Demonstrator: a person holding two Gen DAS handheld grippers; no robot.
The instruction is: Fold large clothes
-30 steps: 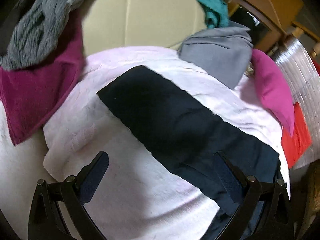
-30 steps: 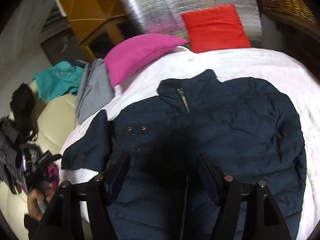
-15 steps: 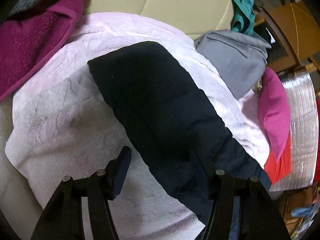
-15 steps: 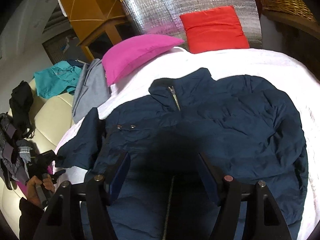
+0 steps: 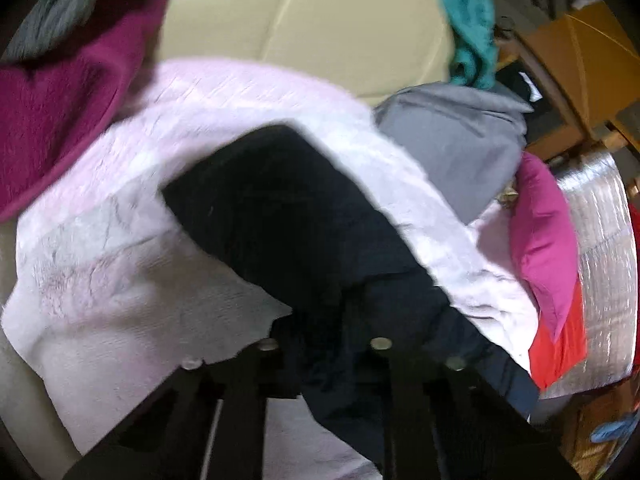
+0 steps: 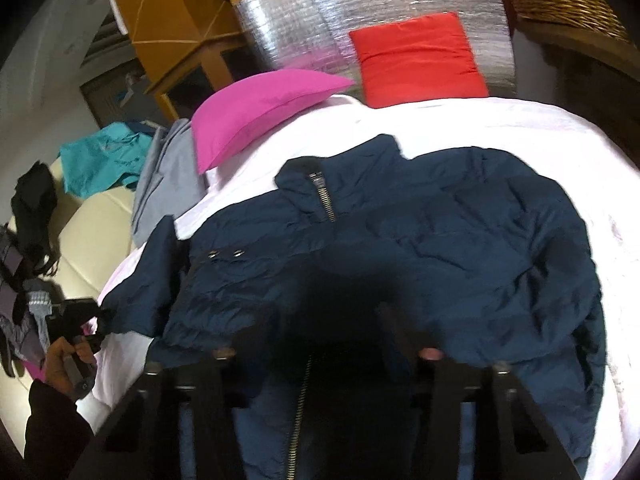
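Note:
A navy puffer jacket lies spread, zip side up, on a pale pink blanket. Its left sleeve runs diagonally across the blanket in the left wrist view. My left gripper is shut on the sleeve near its cuff; it also shows at the far left of the right wrist view, at the sleeve's end. My right gripper is low over the jacket's front hem by the zip. Its fingers are dark against the fabric and sunk in the folds, so I cannot tell how the jaws stand.
A magenta pillow and a red cushion lie at the blanket's far end before a silver foil panel. A folded grey garment, a teal one and a maroon towel lie on the cream sofa.
My left gripper has closed from open onto the sleeve. My right gripper has dropped lower onto the jacket's hem, and the jacket's fabric has bunched up around its fingers.

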